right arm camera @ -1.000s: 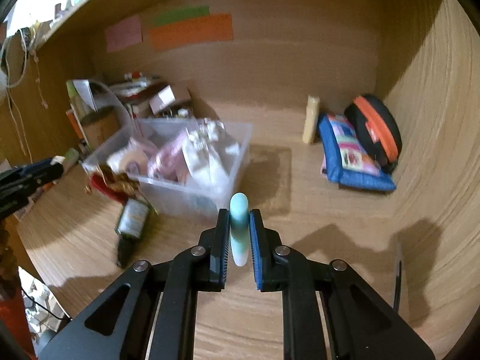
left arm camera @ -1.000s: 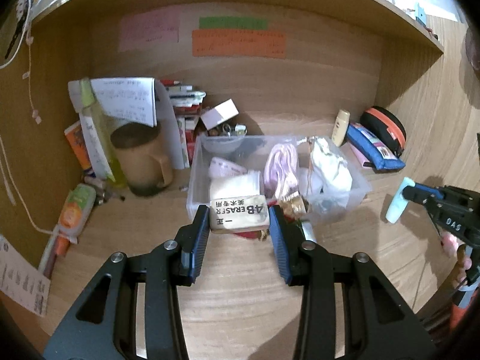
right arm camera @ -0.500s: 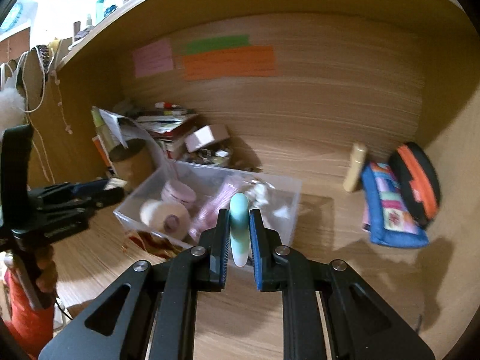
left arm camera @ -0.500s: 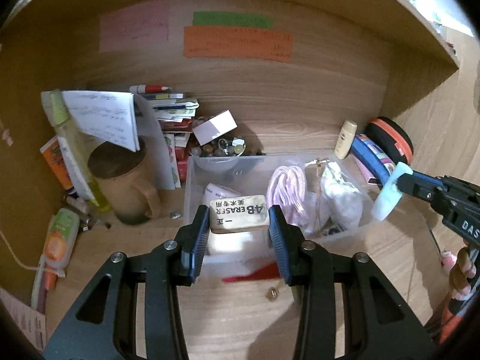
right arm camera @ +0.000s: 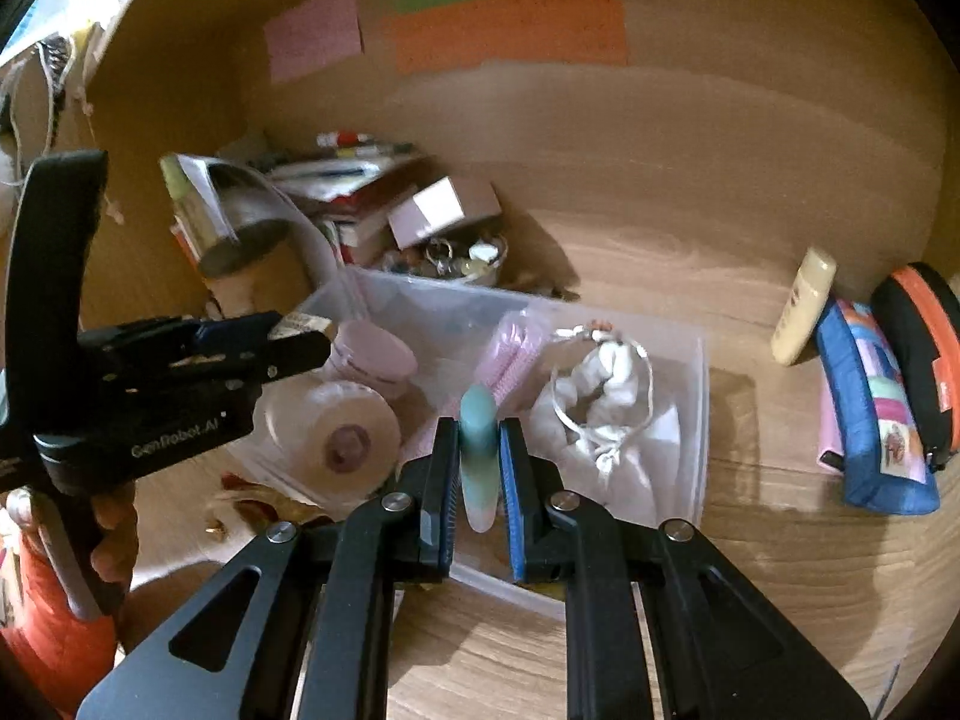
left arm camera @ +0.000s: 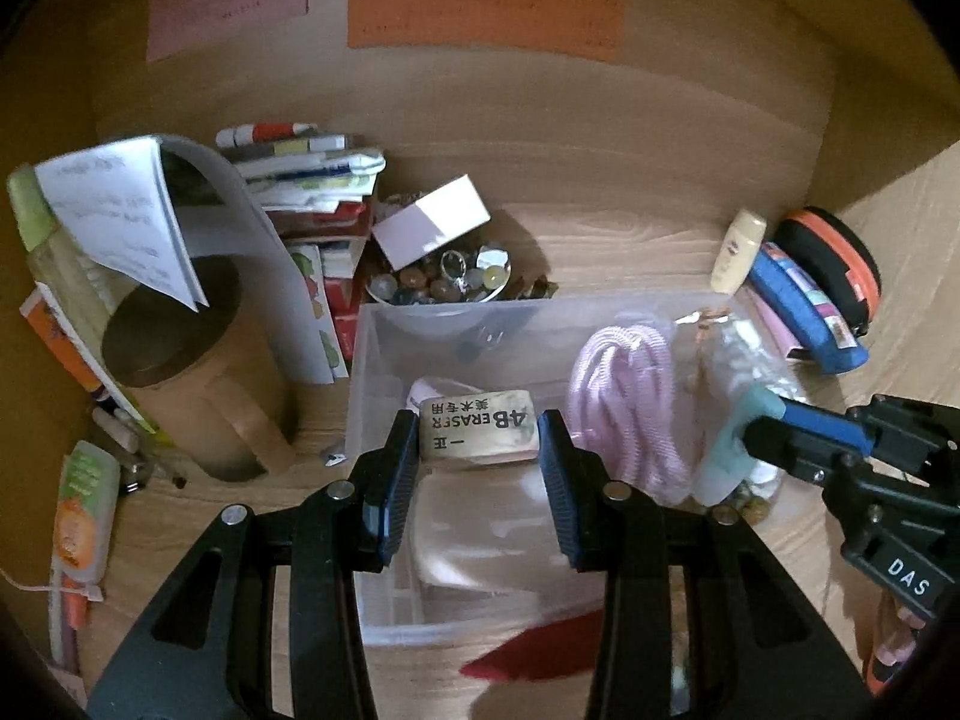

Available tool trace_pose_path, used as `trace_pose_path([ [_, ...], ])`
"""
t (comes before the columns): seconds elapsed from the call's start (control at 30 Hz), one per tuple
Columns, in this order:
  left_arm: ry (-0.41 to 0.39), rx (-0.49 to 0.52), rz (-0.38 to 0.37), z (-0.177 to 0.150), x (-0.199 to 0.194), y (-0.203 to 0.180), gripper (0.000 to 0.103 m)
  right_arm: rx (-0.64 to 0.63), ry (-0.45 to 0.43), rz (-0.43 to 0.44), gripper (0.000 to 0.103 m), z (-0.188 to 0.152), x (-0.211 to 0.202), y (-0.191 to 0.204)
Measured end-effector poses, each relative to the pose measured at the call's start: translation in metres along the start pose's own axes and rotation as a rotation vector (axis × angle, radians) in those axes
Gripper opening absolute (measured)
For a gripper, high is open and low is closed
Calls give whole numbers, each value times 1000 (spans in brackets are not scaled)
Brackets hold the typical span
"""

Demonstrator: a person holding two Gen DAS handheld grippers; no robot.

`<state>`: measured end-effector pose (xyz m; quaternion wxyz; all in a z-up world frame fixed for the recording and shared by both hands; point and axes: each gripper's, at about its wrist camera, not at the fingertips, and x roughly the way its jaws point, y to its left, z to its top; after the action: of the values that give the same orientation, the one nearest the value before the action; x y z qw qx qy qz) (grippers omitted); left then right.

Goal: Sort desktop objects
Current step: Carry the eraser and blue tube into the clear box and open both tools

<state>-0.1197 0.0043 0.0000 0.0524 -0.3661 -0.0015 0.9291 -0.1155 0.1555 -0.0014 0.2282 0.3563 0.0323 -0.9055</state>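
Your left gripper (left arm camera: 478, 468) is partly open and clamps a beige 4B eraser (left arm camera: 477, 427) by its two short ends; the printed face points up, and the eraser sits above the near left part of the clear plastic bin (left arm camera: 384, 630). Your right gripper (right arm camera: 478, 456) is closed down to a narrow gap and pinches a pale green, rounded stick-shaped item (right arm camera: 478, 456) upright between its blue pads; this item is also over the bin, near its middle. In the left wrist view, the right gripper enters from the right edge over the right part of the bin. Inside the bin you see a white tape roll (right arm camera: 336, 429), a pink round case (right arm camera: 372, 354), a coiled pink cord (left arm camera: 624, 402) and a white bundle with string (right arm camera: 606, 396). Left of the bin stands a brown mug (left arm camera: 192, 384). Behind the bin sits a bowl of small beads (left arm camera: 444, 282), with a white box (left arm camera: 429, 228) and a stack of books (left arm camera: 312, 180) beside it. To the far right, a cream tube (right arm camera: 804, 306), a blue pencil case (right arm camera: 870, 414) and a black-and-orange pouch (right arm camera: 918, 336) rest by the wooden side wall.
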Motion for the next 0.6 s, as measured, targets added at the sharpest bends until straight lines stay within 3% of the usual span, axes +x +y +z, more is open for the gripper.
trace_pose_path([
  [0.17,42,-7,-3,-4,17,3,40,-3,33,1,12,-3,13,-1],
  [0.5,46,-21,-24,-5,14,5,42,-2,56,-7,12,-3,17,-2],
  [0.6,28,-25,-31,-5,4,5,52,2,50,2,18,-2,13,-2],
])
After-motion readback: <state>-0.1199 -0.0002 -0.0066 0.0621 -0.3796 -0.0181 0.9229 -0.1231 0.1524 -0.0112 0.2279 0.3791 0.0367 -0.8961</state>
